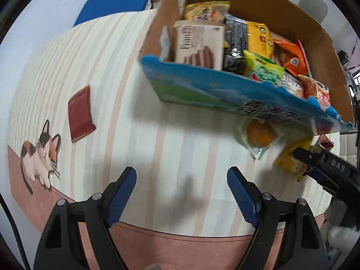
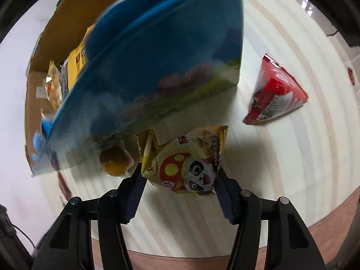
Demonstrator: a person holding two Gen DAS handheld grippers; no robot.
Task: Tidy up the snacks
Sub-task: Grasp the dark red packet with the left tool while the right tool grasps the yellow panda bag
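Right gripper (image 2: 178, 181) is pinching the yellow panda pack (image 2: 184, 164), which lies on the table (image 2: 281, 168) right beside the box (image 2: 157, 67). The grip sits on the puffy pack's lower end only, so it may slip or swing on lifting. The box flap overhangs it, and a straight-up lift could snag there. The orange bun pack (image 2: 115, 163) sits just beside it and may get dragged along. Left gripper (image 1: 181, 193) is spread and empty above bare table.
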